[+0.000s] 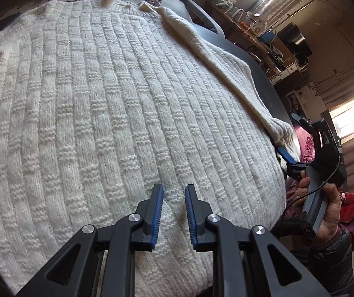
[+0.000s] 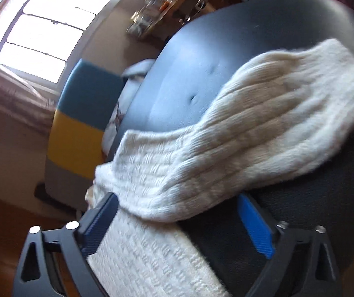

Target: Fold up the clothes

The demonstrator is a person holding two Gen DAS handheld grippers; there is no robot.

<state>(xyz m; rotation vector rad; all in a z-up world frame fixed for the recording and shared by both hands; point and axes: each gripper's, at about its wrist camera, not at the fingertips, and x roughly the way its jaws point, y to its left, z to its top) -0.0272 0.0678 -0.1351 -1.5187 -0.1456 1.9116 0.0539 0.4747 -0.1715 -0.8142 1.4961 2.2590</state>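
Two grippers over a cream knit sweater spread on a dark cushion. Left gripper hovers, narrowly parted, empty. Right gripper gapes wide around the blurred sleeve. No legible writing.

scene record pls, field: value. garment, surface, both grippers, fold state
garment: white knit sweater, spread flat
surface: dark padded seat
sleeve: sleeve lies loose across the seat
left gripper: open, over the sweater's body near its hem, nothing between the fingers
right gripper: open wide at the sweater's edge beside the sleeve, nothing clamped
fold state: body unfolded
background: window, cluttered shelf
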